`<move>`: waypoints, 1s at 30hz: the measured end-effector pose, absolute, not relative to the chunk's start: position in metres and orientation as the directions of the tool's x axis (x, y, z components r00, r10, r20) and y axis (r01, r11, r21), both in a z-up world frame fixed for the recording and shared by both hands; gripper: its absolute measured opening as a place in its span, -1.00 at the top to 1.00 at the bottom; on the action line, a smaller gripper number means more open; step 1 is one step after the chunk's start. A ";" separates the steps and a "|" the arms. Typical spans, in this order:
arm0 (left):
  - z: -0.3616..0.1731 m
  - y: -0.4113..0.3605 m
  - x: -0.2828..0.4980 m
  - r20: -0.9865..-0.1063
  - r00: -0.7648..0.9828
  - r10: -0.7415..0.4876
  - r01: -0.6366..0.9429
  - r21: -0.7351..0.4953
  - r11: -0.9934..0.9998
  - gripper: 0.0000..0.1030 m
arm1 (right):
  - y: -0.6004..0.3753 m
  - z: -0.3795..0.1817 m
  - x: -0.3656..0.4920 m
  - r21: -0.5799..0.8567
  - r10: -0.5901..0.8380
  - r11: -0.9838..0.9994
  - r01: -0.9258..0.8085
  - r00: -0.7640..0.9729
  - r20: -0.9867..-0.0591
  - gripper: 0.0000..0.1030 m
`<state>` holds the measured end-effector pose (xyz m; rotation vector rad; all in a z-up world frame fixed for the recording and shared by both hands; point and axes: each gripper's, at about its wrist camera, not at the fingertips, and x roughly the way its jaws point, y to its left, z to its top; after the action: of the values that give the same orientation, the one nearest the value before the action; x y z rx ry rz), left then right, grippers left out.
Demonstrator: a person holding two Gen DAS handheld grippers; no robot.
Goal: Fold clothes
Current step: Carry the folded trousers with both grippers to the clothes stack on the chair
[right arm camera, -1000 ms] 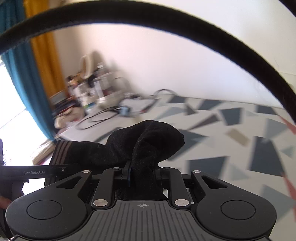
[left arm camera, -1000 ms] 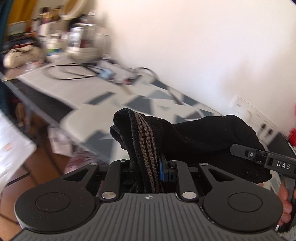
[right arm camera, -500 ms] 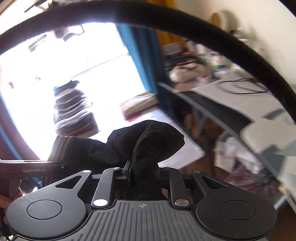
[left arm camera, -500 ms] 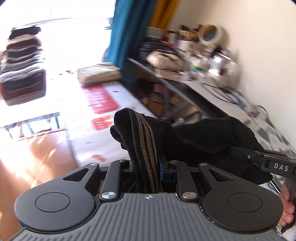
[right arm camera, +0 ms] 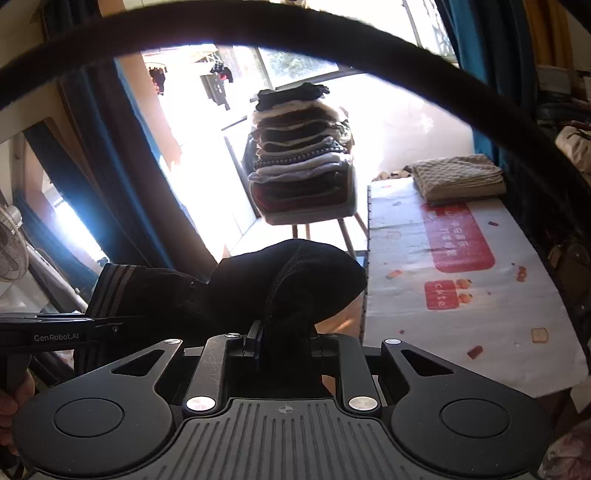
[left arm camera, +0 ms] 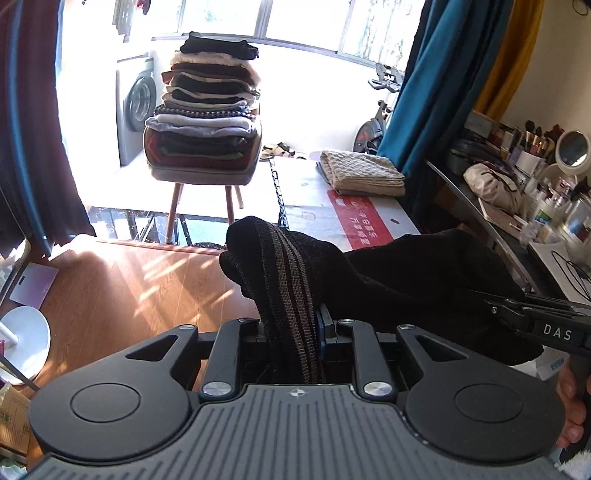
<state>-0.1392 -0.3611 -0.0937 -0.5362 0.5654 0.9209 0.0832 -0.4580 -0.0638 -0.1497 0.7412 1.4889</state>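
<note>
floor: sunlit wood (left arm camera: 122, 280) | windows (left arm camera: 295, 18): bright | curtain (left arm camera: 424, 92): teal

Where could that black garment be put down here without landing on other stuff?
The white sheet with red printing is mostly bare between its near edge and the folded beige towel at its far end. The chair is piled high with folded clothes, and the side shelf is crowded with bottles.
</note>
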 end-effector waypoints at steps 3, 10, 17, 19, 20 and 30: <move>-0.090 -0.319 -0.123 -0.659 0.482 0.577 -0.845 -0.177 0.505 0.61 | -0.424 -0.062 0.097 0.356 0.857 0.097 -0.929 -0.104 -0.504 0.66; -0.083 -0.219 -0.058 -0.683 0.499 0.533 -0.810 -0.150 0.567 0.61 | -0.354 -0.055 0.161 0.383 0.868 0.146 -0.912 -0.068 -0.493 0.66; -0.088 -0.145 -0.024 -0.697 0.506 0.508 -0.794 -0.146 0.591 0.61 | -0.278 -0.065 0.210 0.467 0.849 0.237 -0.852 -0.052 -0.526 0.66; -0.090 -0.126 -0.019 -0.699 0.507 0.504 -0.795 -0.154 0.587 0.61 | -0.258 -0.063 0.213 0.448 0.847 0.237 -0.862 -0.042 -0.530 0.66; -0.091 -0.117 -0.019 -0.698 0.511 0.501 -0.794 -0.161 0.586 0.61 | -0.247 -0.062 0.213 0.438 0.847 0.237 -0.867 -0.037 -0.531 0.66; -0.111 0.009 -0.047 -0.705 0.570 0.423 -0.748 -0.233 0.621 0.61 | -0.128 -0.082 0.215 0.431 0.818 0.310 -0.847 0.008 -0.575 0.66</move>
<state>-0.0472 0.0094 -0.1107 -0.5568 0.6508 0.7303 0.2148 -0.1284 -0.0823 -0.0414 0.8642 1.3024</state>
